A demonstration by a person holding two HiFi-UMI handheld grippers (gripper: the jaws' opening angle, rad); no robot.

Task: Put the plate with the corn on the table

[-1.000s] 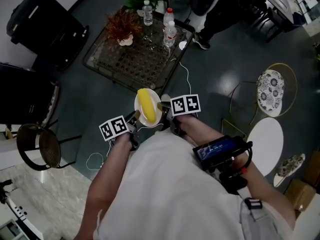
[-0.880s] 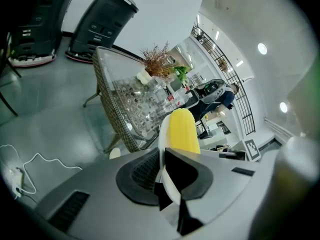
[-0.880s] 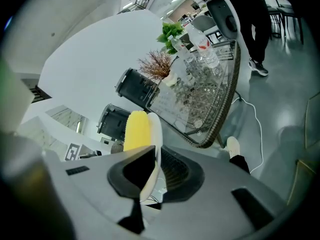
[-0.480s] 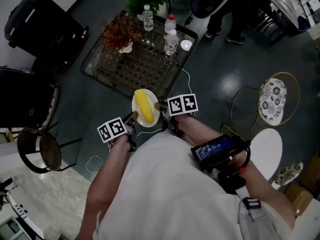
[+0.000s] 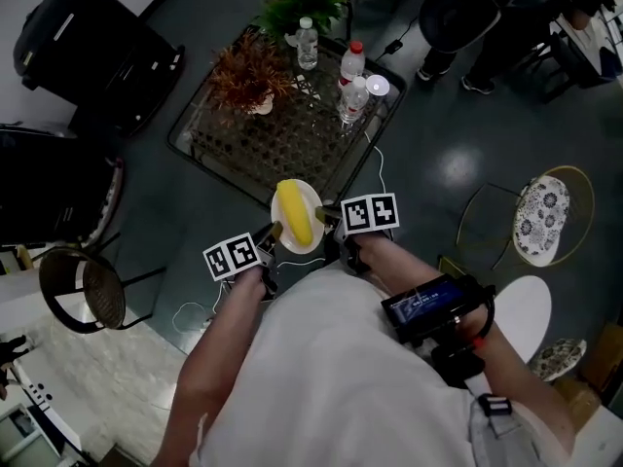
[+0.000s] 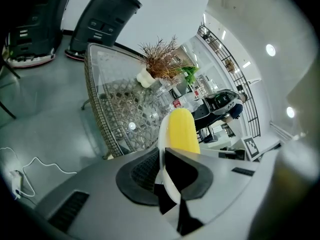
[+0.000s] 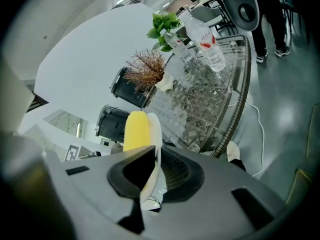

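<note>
A white plate [image 5: 314, 235] carries a yellow corn cob [image 5: 294, 212] and hangs in the air just before the near edge of the glass-topped wicker table [image 5: 243, 149]. My left gripper [image 5: 274, 233] is shut on the plate's left rim and my right gripper [image 5: 322, 216] is shut on its right rim. In the left gripper view the plate [image 6: 163, 134] stands edge-on between the jaws with the corn [image 6: 182, 131] behind it. The right gripper view shows the plate [image 7: 153, 149] clamped likewise, the corn [image 7: 136, 130] to its left.
On the table stand a dried reddish plant [image 5: 248, 71], a green plant [image 5: 310, 0], water bottles [image 5: 354, 95] and a small lamp [image 5: 377, 86]. Black cases [image 5: 88, 47] lie left. A round stool [image 5: 92, 295] and patterned chairs [image 5: 540, 222] flank me. A white cable [image 5: 374, 154] runs along the floor.
The plate with the corn, held by both grippers, has stayed at the table's near edge while the view shifted; the table now sits slightly lower and to the right in frame.
</note>
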